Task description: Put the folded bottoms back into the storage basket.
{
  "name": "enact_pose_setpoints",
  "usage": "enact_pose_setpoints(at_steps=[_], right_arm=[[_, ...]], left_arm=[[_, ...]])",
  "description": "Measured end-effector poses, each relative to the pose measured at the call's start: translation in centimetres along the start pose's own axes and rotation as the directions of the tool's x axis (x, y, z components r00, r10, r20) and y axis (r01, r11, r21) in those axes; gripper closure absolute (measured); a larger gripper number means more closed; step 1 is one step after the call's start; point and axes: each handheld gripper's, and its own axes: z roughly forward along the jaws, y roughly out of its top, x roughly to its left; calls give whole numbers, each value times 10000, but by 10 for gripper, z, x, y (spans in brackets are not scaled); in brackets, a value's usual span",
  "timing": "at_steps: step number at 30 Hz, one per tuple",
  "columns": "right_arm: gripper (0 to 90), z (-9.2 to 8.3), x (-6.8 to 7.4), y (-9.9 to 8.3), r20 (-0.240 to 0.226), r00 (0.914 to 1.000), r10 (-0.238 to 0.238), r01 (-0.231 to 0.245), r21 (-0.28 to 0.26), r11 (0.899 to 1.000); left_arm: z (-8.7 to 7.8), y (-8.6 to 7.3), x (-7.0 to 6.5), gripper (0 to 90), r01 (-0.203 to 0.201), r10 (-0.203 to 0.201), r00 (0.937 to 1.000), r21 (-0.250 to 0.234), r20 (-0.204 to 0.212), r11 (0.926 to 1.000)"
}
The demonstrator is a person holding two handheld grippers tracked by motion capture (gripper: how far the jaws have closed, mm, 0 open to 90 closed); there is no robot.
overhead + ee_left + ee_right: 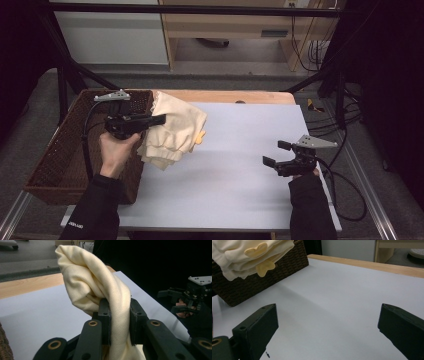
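A cream-coloured garment (175, 129) hangs bunched above the table's left side, half over the wicker basket (60, 155). My left gripper (161, 119) is shut on a fold of it; in the left gripper view the cream garment (92, 282) is pinched between the two black jaws of the left gripper (119, 315). Yellow heart-shaped patches show on the cream garment (259, 250) in the right gripper view. My right gripper (274, 153) hovers low over the white sheet at the right, its jaws wide apart around bare table; the right gripper (328, 322) holds nothing.
The brown wicker basket (274, 270) stands at the table's left edge. A white sheet (240, 165) covers most of the wooden table (235, 96). Black frame bars and cables run along the right side. A shelf unit stands beyond the table.
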Motion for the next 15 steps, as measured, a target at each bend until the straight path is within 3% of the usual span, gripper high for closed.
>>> enact_pose_setpoints(at_steps=[15], right_arm=[[32, 0, 0, 0, 14, 10000, 8, -8, 10, 10000]], left_arm=[[-23, 8, 8, 749, 94, -104, 9993, -287, -361, 9995]])
